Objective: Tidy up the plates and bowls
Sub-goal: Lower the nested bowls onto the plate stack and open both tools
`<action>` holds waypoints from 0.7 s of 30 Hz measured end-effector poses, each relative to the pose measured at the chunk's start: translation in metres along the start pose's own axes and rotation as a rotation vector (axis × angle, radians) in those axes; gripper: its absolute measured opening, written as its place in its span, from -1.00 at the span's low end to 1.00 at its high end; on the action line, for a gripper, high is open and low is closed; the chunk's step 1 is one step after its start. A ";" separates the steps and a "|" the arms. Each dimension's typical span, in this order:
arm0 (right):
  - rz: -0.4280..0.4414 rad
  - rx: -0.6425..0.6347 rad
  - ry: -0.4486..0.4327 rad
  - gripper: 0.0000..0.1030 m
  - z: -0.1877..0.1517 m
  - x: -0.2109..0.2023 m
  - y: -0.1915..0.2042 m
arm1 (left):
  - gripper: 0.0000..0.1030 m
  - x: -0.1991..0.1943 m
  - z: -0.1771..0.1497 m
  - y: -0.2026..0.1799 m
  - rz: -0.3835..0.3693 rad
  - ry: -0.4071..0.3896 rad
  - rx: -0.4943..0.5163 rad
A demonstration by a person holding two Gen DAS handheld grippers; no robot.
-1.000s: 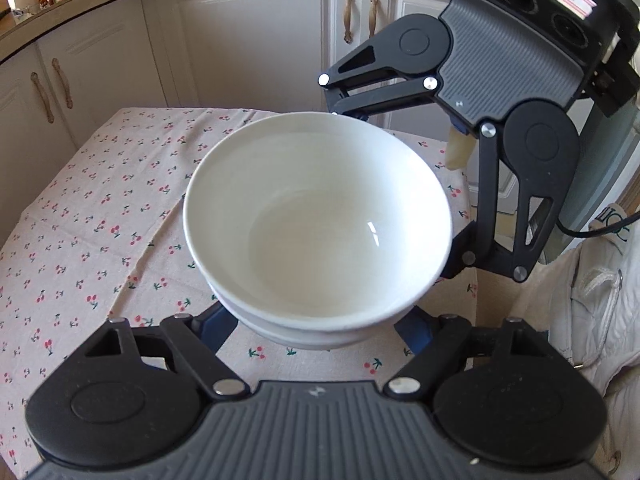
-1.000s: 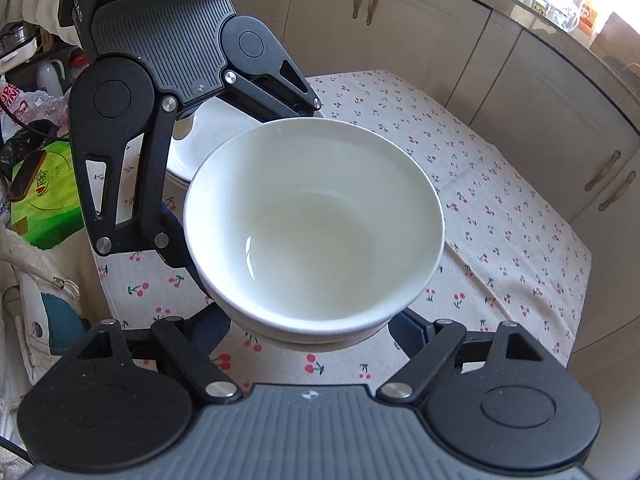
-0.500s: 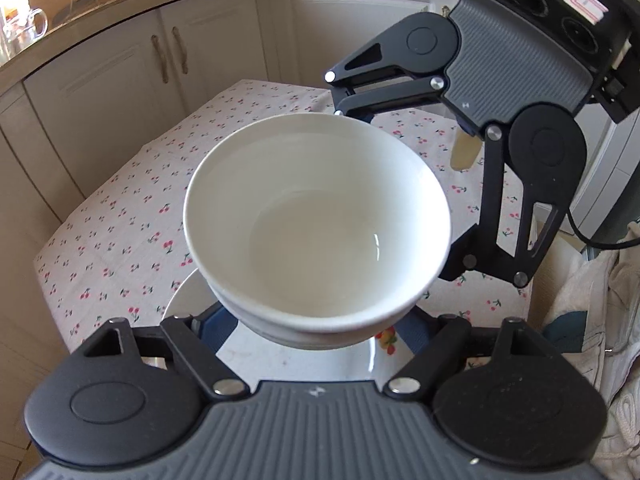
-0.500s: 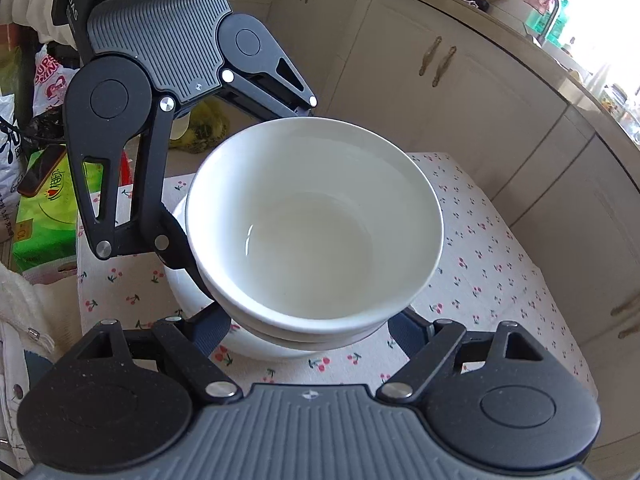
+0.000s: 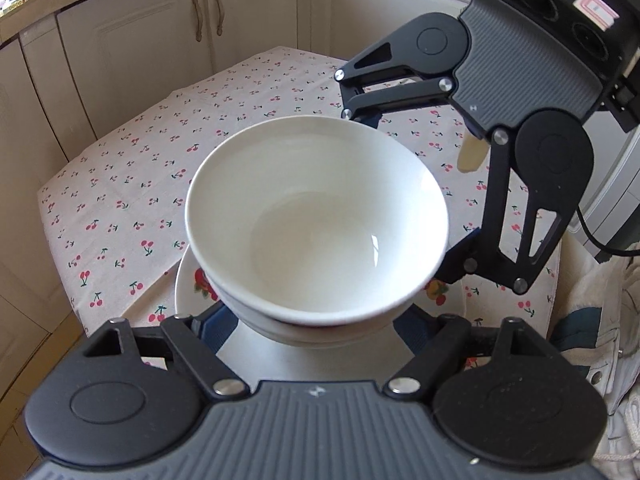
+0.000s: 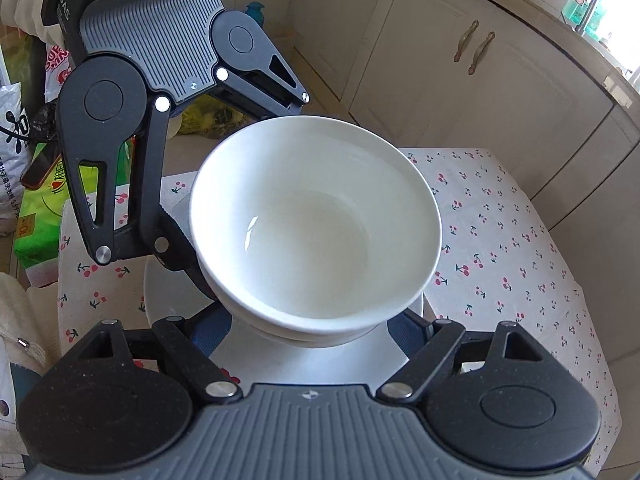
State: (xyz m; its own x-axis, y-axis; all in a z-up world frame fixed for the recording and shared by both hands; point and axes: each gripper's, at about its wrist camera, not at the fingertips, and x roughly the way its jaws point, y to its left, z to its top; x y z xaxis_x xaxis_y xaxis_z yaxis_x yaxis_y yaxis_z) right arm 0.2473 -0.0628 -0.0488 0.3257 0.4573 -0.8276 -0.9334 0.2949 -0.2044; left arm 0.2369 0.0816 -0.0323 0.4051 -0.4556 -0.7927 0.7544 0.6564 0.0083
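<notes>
Bowls: two white bowls (image 5: 316,224) nested one inside the other, held in the air above the bench, rims close to level; the inner one is bare and glossy inside.
Left tongs: the left tongs (image 5: 316,320) reach under the near side of the stack in the left wrist view, blue pads against the lower bowl's wall on either side; they are gripping the bowls.
Right tongs: the right tongs (image 6: 310,324) do the same from the opposite side, pads pressed against the lower bowl; gripping the bowls as well. Each pair shows in the other's view, clamped around the far side of the stack.
Plate: a white plate (image 5: 188,280) with a fruit print lies on the bench directly below the bowls, its rim showing on both sides of them; whether the bowls touch it I cannot tell.
Bench: covered by a pale cloth (image 5: 168,152) printed with small red cherries.
Surroundings: cream cupboard doors (image 5: 160,40) with curved handles stand behind the bench; bags and a green packet (image 6: 40,216) sit beside it in the right wrist view.
</notes>
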 end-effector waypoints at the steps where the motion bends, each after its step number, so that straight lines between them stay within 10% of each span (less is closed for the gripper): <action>1: 0.003 0.004 0.002 0.71 0.000 0.000 -0.001 | 0.62 -0.002 -0.001 -0.001 0.001 -0.004 0.005; 21: -0.019 0.081 -0.034 0.97 -0.007 -0.006 -0.002 | 0.80 -0.018 -0.012 -0.015 0.126 -0.078 -0.007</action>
State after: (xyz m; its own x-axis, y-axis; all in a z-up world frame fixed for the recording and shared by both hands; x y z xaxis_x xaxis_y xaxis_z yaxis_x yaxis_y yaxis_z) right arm 0.2457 -0.0719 -0.0466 0.3494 0.4791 -0.8052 -0.9123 0.3697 -0.1758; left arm 0.2122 0.0876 -0.0254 0.5356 -0.4149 -0.7355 0.6916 0.7153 0.1001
